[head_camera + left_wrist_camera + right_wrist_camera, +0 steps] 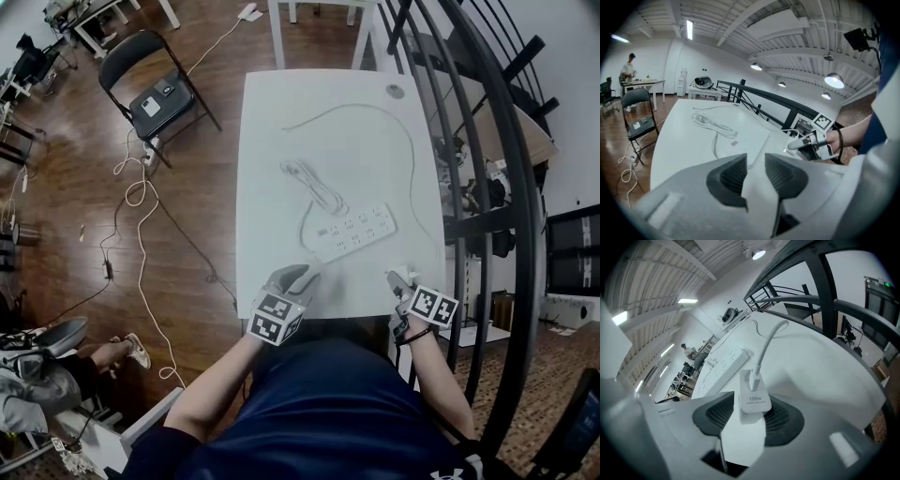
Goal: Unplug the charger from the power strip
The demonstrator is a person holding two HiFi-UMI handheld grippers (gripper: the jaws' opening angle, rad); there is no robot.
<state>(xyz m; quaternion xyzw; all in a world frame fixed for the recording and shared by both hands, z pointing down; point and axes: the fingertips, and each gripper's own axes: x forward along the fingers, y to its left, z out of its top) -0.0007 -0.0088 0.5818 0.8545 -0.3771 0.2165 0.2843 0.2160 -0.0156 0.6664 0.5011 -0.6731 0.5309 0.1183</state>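
Lying on the white tabletop [281,112] near its front-right corner, the charger [752,397] is out of the power strip [361,232] and sits apart from it, nearer the person. It's marked 100W, and its white cable [766,341] leaves the far end and curves away over the tabletop. The right gripper [401,278] has the charger btwn its jaws. The jaws stand apart and the pads seem just clear of its sides, though the fisheye view makes that hard to be sure of. The left gripper [296,275] is at the tabletop's front edge, left of the strip, w/ jaws partly apart and only bare tabletop btwn them. The strip's own cord [314,187] lies loosely bundled beyond it, toward mid-tabletop. A black folding chair [155,84] stands on the wood floor to the left.
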